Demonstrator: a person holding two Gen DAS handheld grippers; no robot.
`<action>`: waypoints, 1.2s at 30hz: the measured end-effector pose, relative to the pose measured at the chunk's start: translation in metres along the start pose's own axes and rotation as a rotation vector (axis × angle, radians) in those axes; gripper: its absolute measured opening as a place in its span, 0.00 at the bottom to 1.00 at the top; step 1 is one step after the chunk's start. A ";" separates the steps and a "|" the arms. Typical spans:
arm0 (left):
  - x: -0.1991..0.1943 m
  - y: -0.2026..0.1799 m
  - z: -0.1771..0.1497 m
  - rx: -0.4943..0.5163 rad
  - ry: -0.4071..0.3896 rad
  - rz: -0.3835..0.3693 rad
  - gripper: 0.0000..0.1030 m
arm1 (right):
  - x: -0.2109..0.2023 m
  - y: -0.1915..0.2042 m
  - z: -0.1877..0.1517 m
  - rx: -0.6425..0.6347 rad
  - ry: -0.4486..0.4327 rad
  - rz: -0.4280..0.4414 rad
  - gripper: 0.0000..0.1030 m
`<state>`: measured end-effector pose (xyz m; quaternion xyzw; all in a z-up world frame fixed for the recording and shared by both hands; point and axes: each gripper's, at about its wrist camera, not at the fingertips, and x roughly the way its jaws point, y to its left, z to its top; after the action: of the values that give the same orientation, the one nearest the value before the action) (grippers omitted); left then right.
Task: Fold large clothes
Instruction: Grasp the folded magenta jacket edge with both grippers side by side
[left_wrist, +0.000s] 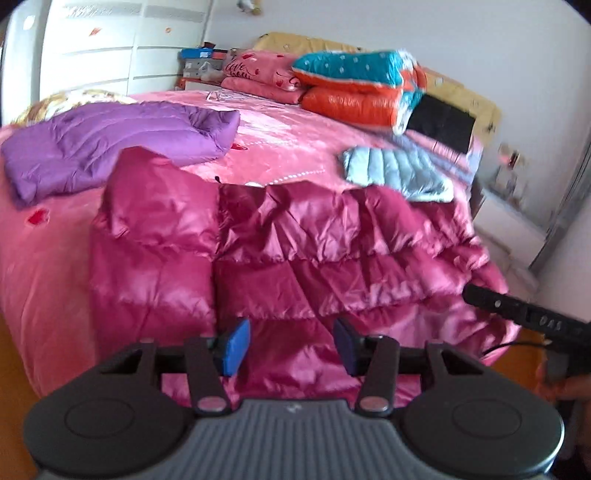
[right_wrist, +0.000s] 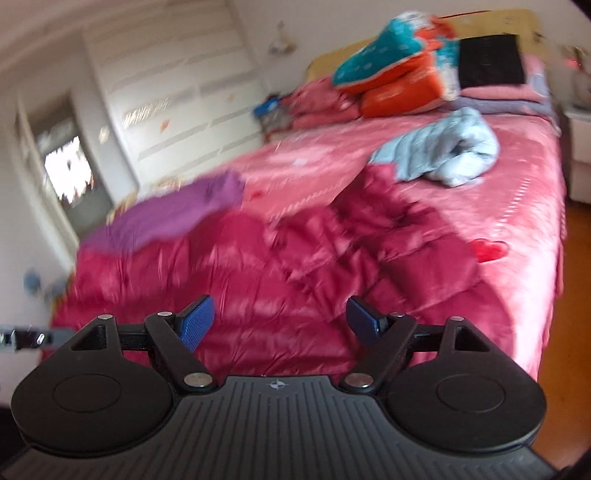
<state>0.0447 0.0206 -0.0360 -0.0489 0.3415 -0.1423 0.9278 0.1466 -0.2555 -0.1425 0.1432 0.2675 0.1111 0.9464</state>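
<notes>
we are holding the left gripper (left_wrist: 291, 345) wide open, its blue pads (left_wrist: 236, 347) gripping nothing and hovering just above the near hem of the magenta puffer jacket (left_wrist: 280, 258); whether a pad is brushing the fabric we cannot tell. our right gripper (right_wrist: 282, 325) is likewise spread wide and empty, hanging over the same jacket's near edge, and its body is also showing at the right side of the left wrist view.

the jacket is lying spread across the near end of the pink bedspread (left_wrist: 295, 147), one sleeve or side panel already lying over on the left, the quilted body rumpled toward the right and drooping a little over the bed's edge.

we are judging it light for its bulk, soft and puffy, with a shiny shell that is likely to be slippery; the filling will probably spring back and the layers slide, so a shallow pinch may slip off. we are thinking the best hold is at the hem corners or along a stitched seam, where the fabric is thinner and the pads can close on a firm fold.

further out, a purple jacket (left_wrist: 110, 147) is lying folded on the left, a light blue jacket (left_wrist: 399, 173) on the right just beyond the magenta one, and stacked quilts (left_wrist: 354, 85) are sitting near the headboard.
</notes>
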 end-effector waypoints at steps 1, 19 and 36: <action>0.007 -0.002 0.002 0.013 0.001 0.006 0.47 | 0.007 -0.001 0.000 -0.004 0.010 0.006 0.96; 0.097 0.035 0.046 0.047 -0.091 0.153 0.47 | 0.139 -0.025 0.063 -0.022 0.061 -0.157 0.95; 0.158 0.078 0.059 -0.038 -0.110 0.169 0.50 | 0.217 -0.060 0.061 0.017 0.070 -0.218 0.97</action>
<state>0.2155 0.0474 -0.1038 -0.0452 0.2957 -0.0542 0.9527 0.3684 -0.2626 -0.2154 0.1174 0.3155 0.0102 0.9416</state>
